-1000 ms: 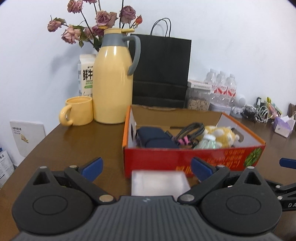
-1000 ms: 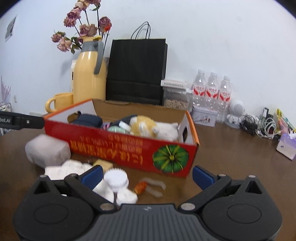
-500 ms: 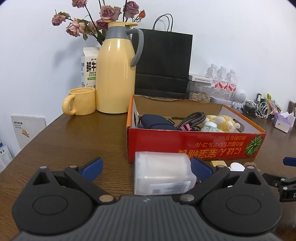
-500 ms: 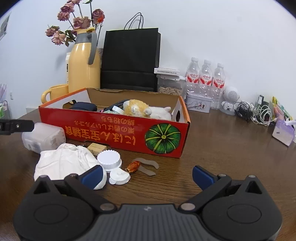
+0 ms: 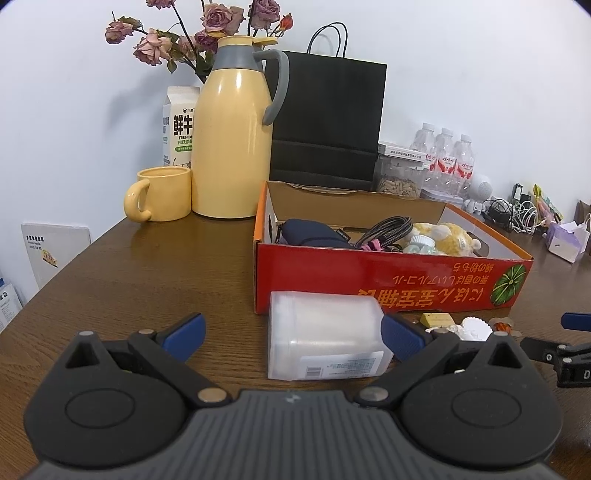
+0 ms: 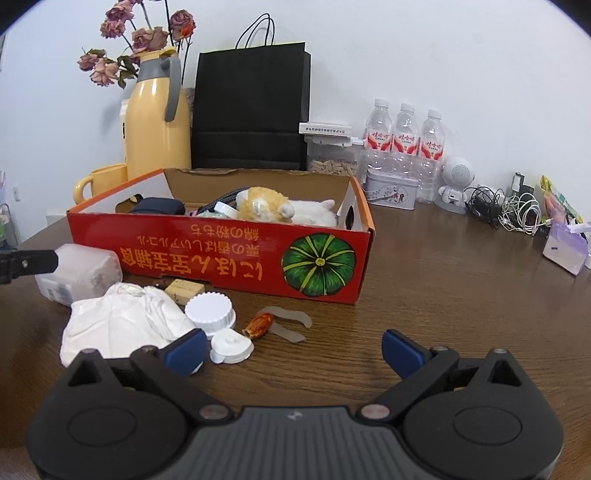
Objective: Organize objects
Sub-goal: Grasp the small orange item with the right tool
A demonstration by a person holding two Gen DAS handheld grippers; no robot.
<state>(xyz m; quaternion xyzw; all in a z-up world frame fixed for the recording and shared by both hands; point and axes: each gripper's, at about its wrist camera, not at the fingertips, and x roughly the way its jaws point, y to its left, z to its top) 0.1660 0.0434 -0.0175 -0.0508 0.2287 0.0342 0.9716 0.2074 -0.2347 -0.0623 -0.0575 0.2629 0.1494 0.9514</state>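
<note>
Both hand-held grippers have drawn back from the red box [image 5: 391, 275]. Left hand-held gripper [image 5: 291, 334]: jaws apart, translucent container [image 5: 325, 334] lying between them on the worktop [image 5: 147, 269]. Centre it, then close squarely. Right hand-held gripper [image 6: 291, 350]: apart, empty.

- Both views are bright and evenly lit; the white wall [image 5: 461, 55] looks clean, not blown out.
- Soft shadows fall on it left of the flowers [image 5: 207, 33].
- A pale sheen lies on the wooden surface [image 6: 461, 295].
- Fisheye bending curves the edges, with dark vignette corners.
- Focus is sharp throughout.
</note>
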